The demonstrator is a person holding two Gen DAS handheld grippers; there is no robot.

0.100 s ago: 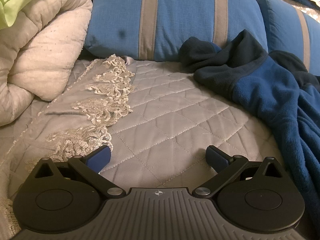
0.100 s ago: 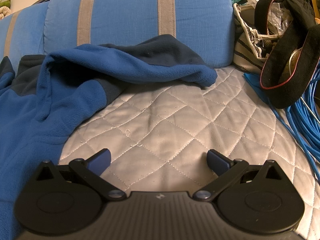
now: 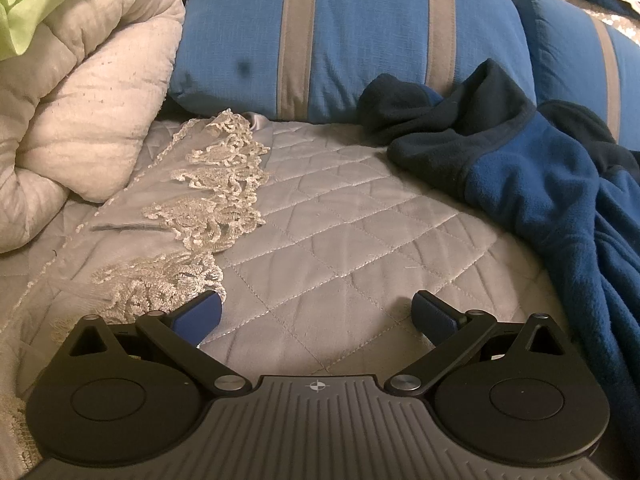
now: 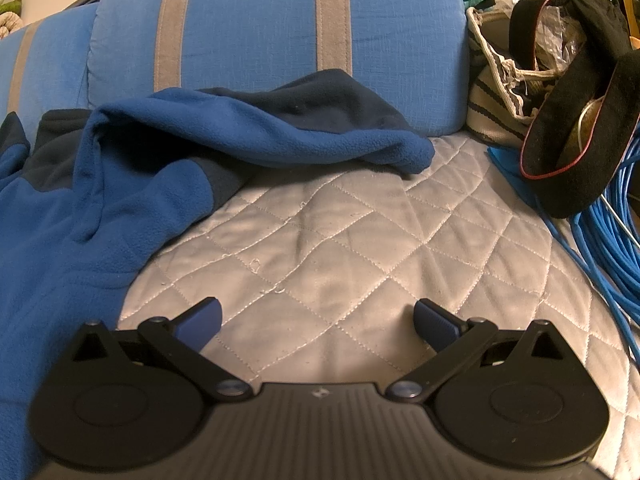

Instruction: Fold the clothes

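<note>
Nothing has shifted since the frame before: both tools hang in the same places above the grey quilted bedspread [image 3: 320,240]. Left gripper [image 3: 318,316] has its blue-padded fingers spread wide and empty, and right gripper [image 4: 316,318] likewise gapes with nothing held. Between them, the rumpled blue fleece jacket with navy trim [image 4: 120,184] lies unfolded on the bedspread, one sleeve resting against a blue pillow with grey stripes [image 4: 260,40].

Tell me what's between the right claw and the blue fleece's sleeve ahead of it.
Only bare quilted bedspread. In the right wrist view, nothing else lies between the open right claw and the blue fleece's sleeve.
</note>
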